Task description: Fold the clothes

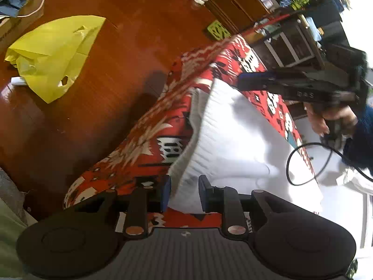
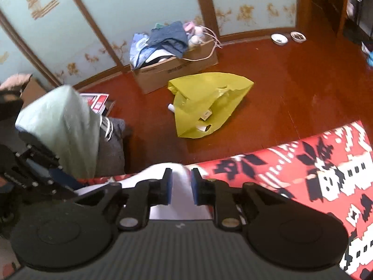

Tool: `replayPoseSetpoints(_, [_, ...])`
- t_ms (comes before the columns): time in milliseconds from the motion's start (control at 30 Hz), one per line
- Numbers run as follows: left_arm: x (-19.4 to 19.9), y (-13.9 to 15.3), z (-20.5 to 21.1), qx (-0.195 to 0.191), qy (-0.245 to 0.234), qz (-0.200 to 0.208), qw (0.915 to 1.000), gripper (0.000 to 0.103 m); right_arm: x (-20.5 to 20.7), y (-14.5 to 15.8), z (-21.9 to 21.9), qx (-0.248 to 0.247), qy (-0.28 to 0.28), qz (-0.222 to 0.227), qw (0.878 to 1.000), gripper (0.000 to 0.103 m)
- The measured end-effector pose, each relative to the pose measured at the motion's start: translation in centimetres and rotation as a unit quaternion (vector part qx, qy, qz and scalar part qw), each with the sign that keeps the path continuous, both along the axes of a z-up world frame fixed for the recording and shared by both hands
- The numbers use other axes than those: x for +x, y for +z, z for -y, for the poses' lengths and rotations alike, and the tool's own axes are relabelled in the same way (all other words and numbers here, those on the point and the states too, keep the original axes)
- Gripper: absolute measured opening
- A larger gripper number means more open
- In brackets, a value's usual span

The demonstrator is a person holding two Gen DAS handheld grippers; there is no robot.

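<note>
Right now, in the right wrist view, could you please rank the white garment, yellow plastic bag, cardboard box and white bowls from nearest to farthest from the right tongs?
1. White garment, between the right tongs.
2. Yellow plastic bag, on the floor ahead.
3. Cardboard box, by the wall.
4. White bowls, far right.

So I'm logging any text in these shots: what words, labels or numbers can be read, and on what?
Nothing is legible.
Cardboard box: dark print on its side, too blurred.
Red packet: white print, too blurred.
Yellow bag: small tag, too small.
Right gripper: pale marks on its body, unreadable.
</note>
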State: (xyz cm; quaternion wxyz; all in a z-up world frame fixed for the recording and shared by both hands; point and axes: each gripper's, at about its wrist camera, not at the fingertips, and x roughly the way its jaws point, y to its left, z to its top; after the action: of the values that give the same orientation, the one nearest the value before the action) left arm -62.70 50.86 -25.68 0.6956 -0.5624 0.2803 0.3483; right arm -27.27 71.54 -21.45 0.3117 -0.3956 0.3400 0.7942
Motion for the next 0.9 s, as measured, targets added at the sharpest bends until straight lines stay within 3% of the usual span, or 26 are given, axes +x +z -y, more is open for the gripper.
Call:
replayPoseSetpoints(133, [1.0, -0.2, 0.1, 0.004, -0.016, -0.01, 0.9998, 0.027, 0.5, -1.3, -1.1, -0.026, 0.035, 0.017, 0.999, 0.036])
replayPoseSetpoints(300, [1.5, -0.8, 0.0, 0.006, -0.017, -0.012, 0.9998, 0.026, -1.4, -3.3, -1.2, -0.049, 0.095, 0.04, 0.993, 0.037])
replayPoseSetpoints(333, [1.6, -0.9, -0.1, 0.005, -0.019, -0.012, 0.9997, 0.025, -1.7, -3.7, -1.1, -0.052, 0.103, 0.042, 0.992, 0.031])
replayPoseSetpoints(367, [1.7, -0.8, -0.1, 0.006, -0.021, -0.012, 0.9997, 0.011, -2.0, -4.0, -0.8, -0.053, 0.11, 0.044, 0.992, 0.022])
replayPoseSetpoints(400, [1.7, -0.6, -0.2, 0.01, -0.023, -0.013, 0.9996, 0.005, -2.3, -4.3, -0.5, -0.052, 0.115, 0.046, 0.991, 0.017])
replayPoseSetpoints(467, [1.9, 0.2, -0.8, 0.027, -0.026, -0.011, 0.9993, 0.004, -2.4, -3.9, 0.1, -0.04, 0.105, 0.053, 0.992, 0.004])
replayPoseSetpoints(567, [1.8, 2.0, -2.9, 0.063, -0.023, 0.007, 0.9977, 0.004, -1.1, -2.4, -0.2, -0.023, 0.062, 0.042, 0.997, 0.003])
replayPoseSetpoints(700, [2.9, 1.7, -6.1, 0.078, -0.057, -0.01, 0.9952, 0.005, 2.2, -0.5, -2.3, 0.009, -0.006, 0.041, 0.999, 0.003])
replayPoseSetpoints(800, [3.4, 0.3, -7.5, 0.052, -0.064, -0.022, 0.9964, 0.012, 3.4, -1.7, -3.6, 0.0, -0.028, 0.051, 0.998, 0.005])
replayPoseSetpoints(900, [3.0, 0.7, -7.8, 0.053, -0.066, -0.012, 0.9964, 0.018, 3.8, -2.1, -3.7, 0.01, -0.038, 0.06, 0.997, 0.019])
